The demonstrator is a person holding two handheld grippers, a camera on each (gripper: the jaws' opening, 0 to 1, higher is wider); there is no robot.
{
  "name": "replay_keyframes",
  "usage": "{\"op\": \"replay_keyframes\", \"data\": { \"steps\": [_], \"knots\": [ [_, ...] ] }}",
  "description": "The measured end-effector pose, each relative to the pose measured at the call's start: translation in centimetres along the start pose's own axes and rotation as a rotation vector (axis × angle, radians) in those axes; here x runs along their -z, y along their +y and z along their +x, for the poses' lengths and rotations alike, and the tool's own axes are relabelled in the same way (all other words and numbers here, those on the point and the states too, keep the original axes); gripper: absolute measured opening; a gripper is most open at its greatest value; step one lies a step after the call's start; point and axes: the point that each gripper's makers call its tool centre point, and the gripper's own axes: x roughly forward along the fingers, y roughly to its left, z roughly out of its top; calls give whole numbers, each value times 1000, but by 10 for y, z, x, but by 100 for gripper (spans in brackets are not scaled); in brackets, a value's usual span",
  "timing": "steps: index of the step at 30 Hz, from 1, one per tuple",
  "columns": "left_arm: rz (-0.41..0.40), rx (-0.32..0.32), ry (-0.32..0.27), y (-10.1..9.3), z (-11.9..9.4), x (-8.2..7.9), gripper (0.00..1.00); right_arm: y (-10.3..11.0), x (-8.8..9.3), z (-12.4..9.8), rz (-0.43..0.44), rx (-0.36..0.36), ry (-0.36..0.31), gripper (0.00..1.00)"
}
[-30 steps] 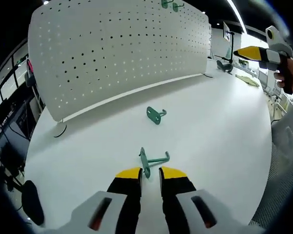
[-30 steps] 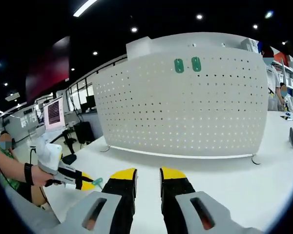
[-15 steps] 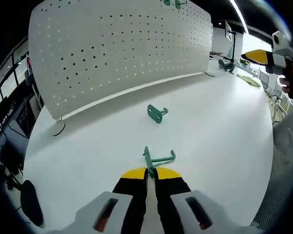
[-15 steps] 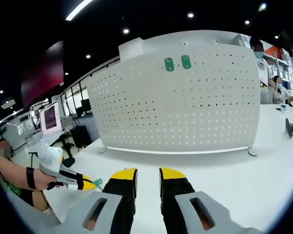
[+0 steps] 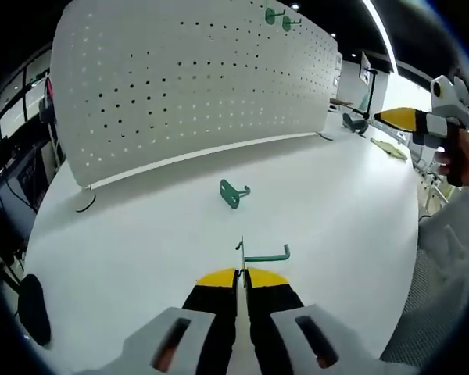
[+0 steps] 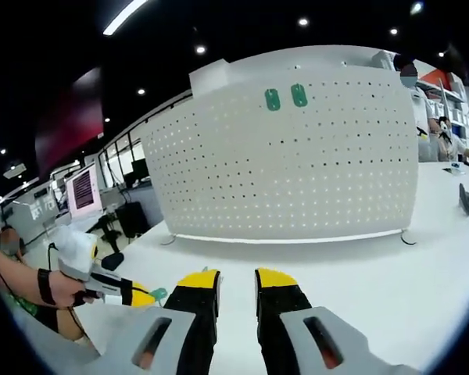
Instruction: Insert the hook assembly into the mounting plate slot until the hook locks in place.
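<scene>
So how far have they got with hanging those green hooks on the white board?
Two hooks already hang near the top of the pegboard. The left gripper is shut on a third hook at the table. A fourth hook lies loose. The right gripper is open.

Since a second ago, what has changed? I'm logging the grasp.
The left gripper shut its jaws on the near green hook, whose plate now stands on edge. The second hook, pegboard and its two mounted hooks stayed put; the right gripper remains open.
</scene>
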Motion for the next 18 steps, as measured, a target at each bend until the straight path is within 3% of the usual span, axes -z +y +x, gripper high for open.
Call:
{"op": "replay_keyframes", "data": {
  "steps": [18],
  "knots": [
    [-76,33,-104,-27,-29,-27,4,7,7,-1,30,-73,8,17]
  ]
}}
